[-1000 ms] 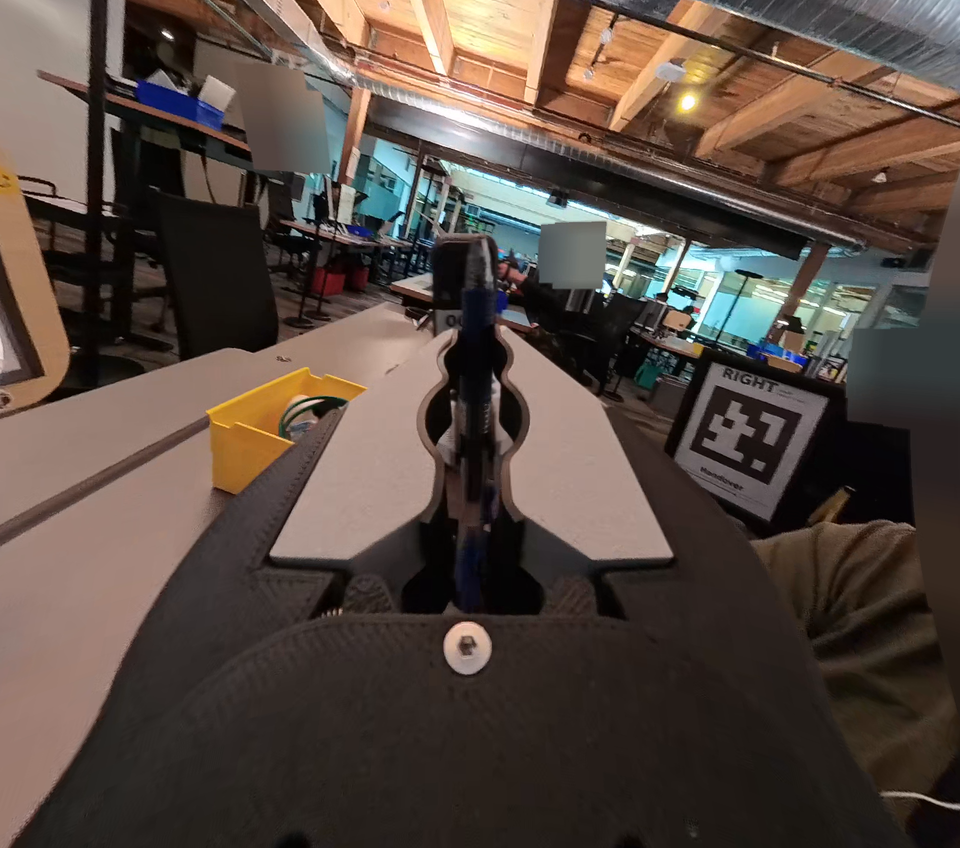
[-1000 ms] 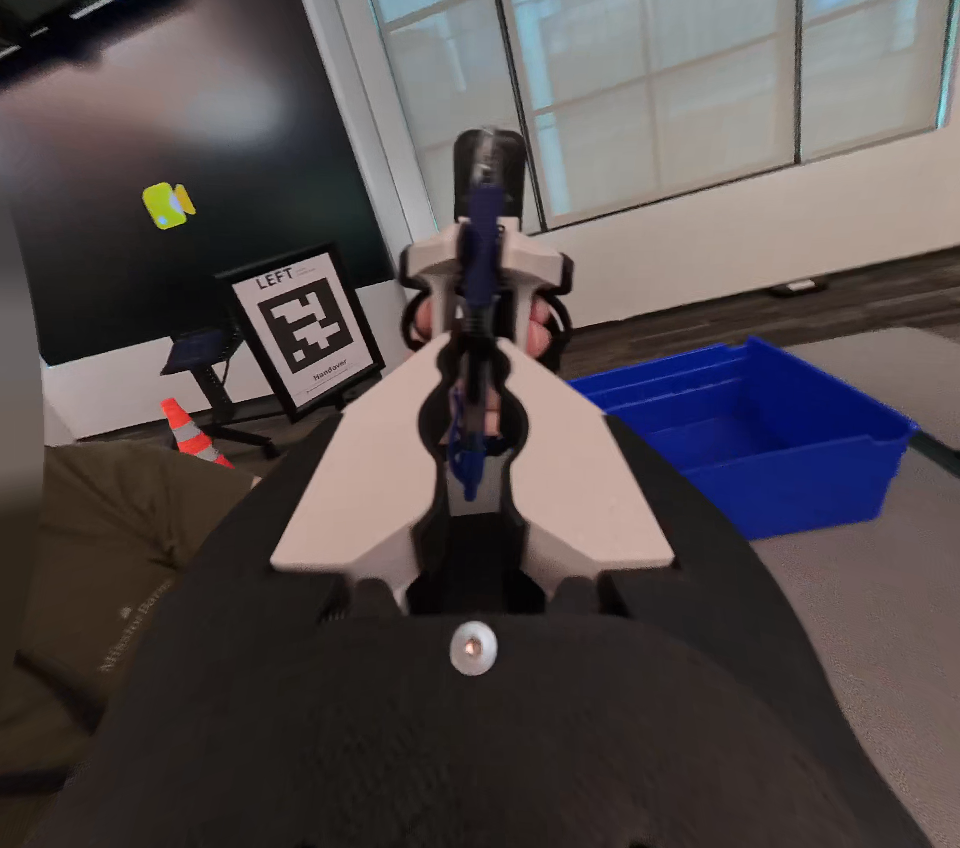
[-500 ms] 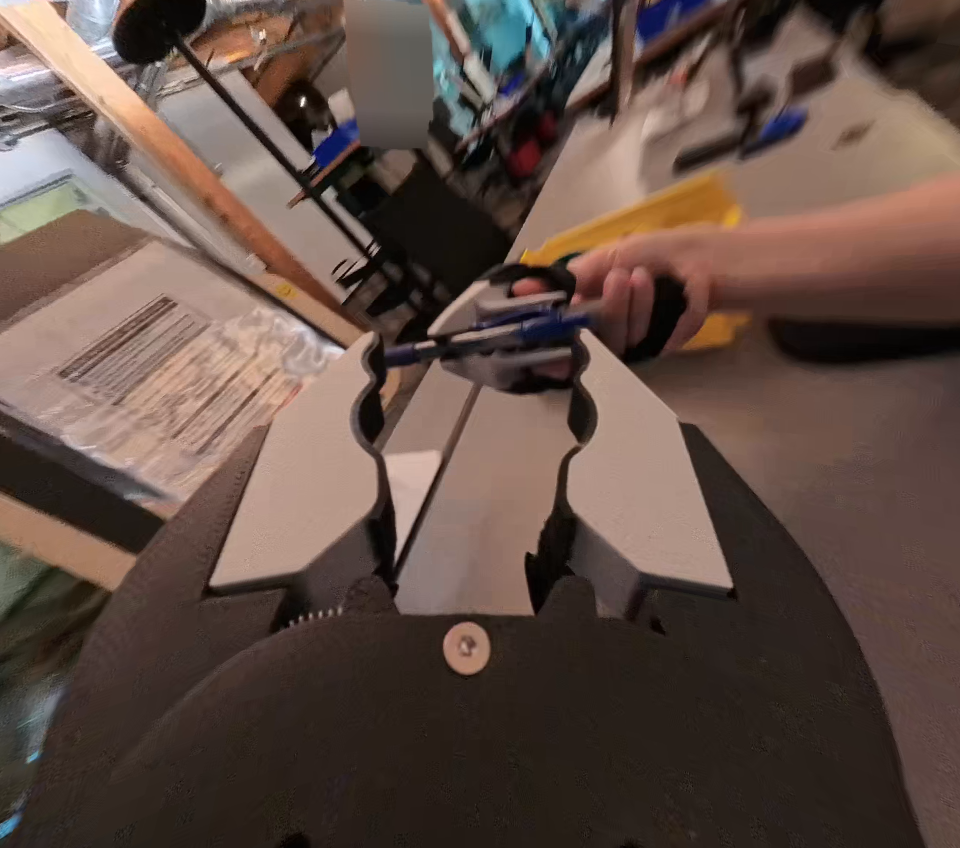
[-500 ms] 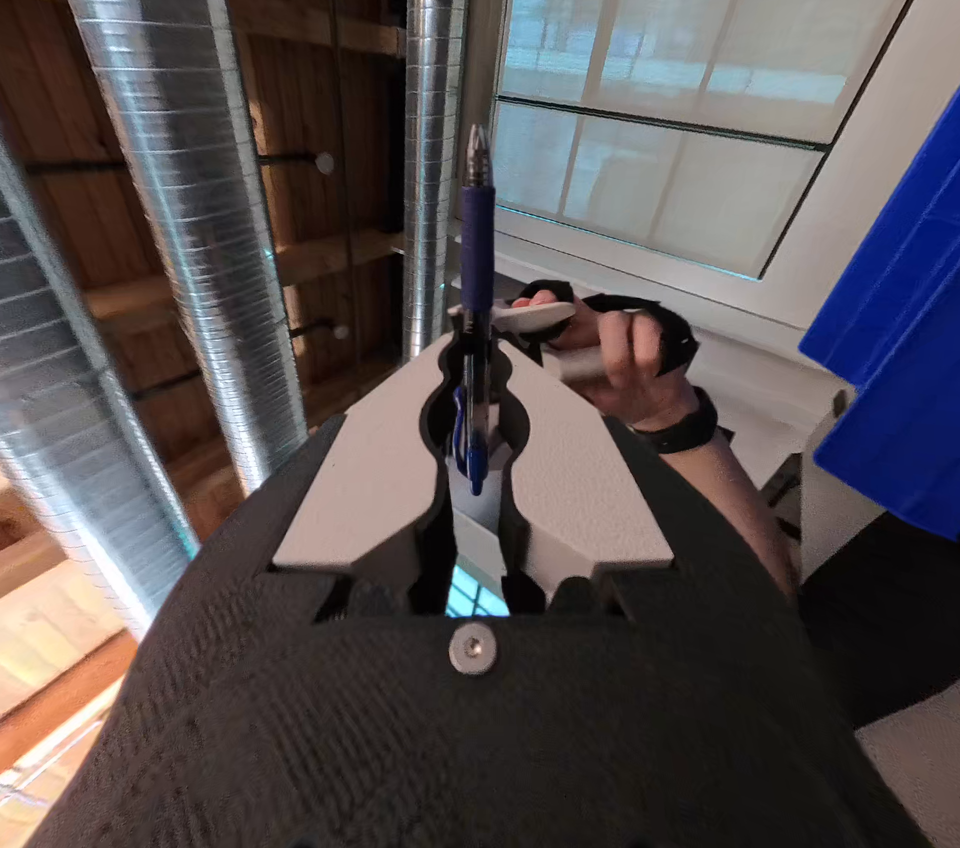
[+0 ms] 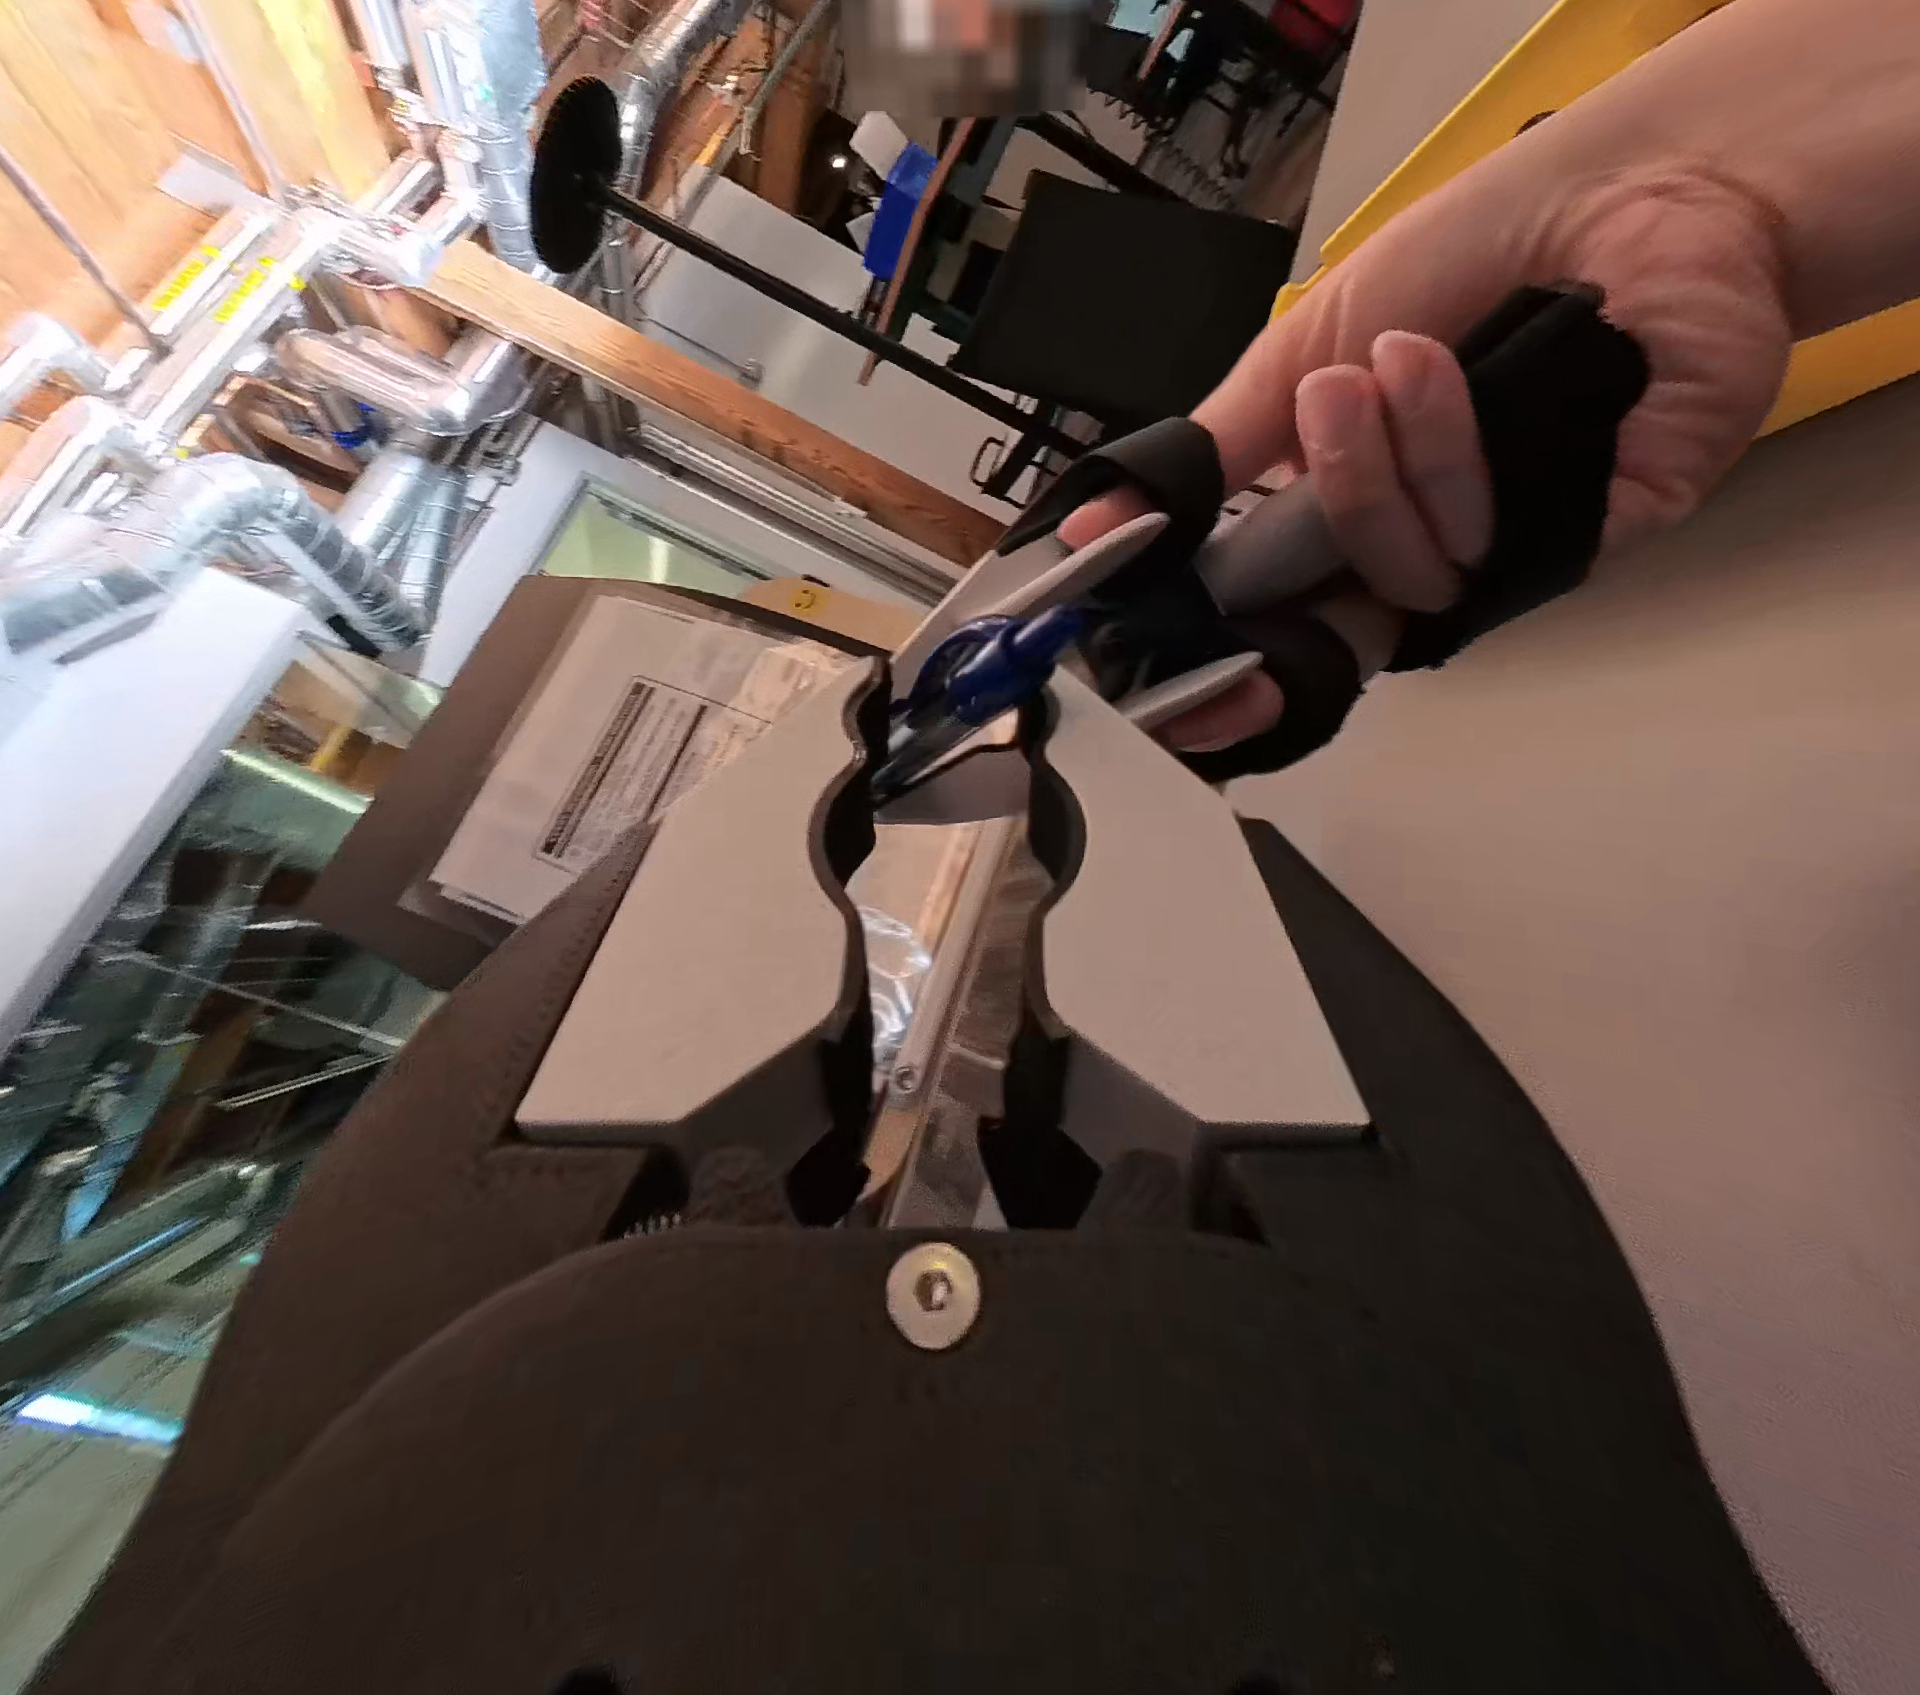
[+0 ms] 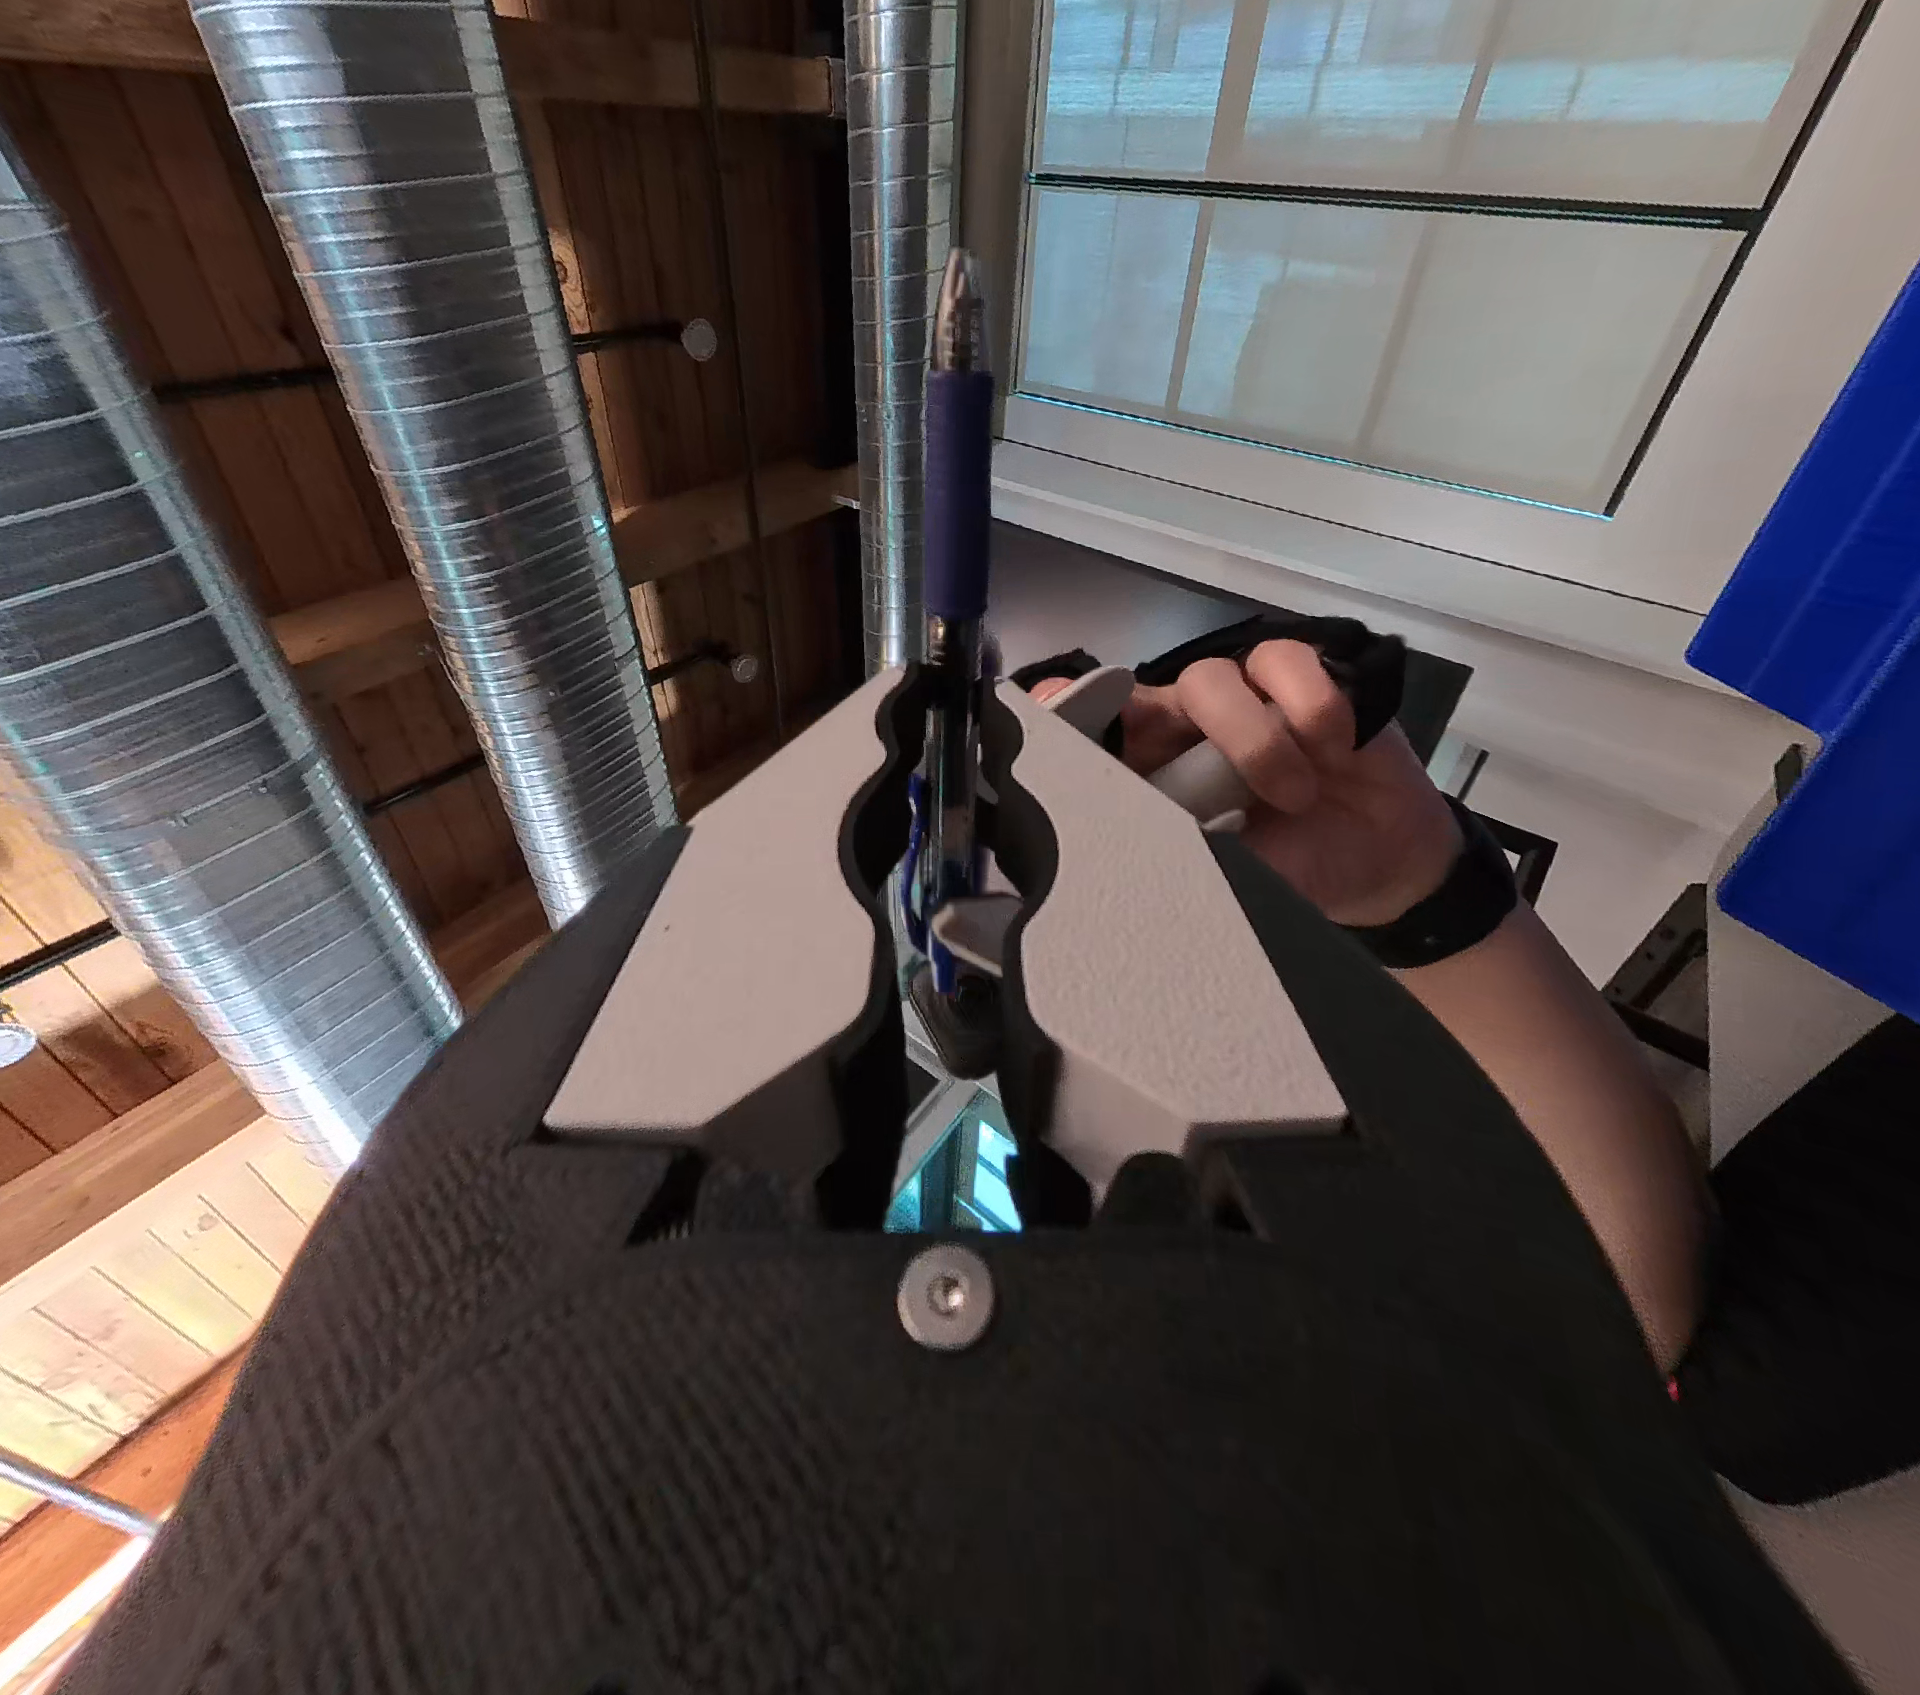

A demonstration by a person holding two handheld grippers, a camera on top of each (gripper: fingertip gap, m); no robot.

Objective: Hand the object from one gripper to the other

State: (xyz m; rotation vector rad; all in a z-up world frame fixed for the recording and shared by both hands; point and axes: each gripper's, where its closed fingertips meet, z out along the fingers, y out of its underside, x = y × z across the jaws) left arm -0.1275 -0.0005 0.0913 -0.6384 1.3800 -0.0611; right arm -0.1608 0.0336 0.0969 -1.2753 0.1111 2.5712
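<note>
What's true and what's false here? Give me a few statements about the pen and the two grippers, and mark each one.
1. The right gripper is shut on the pen. True.
2. The left gripper is clamped on the pen. False: its jaws stand apart, open.
3. A blue bin shows at the right edge of the right wrist view. True.
4. The pen has a red grip. False: the grip is dark blue.

Left tool [image 5: 951, 715] parted around right tool [image 6: 945, 705] — right clamped.
</note>
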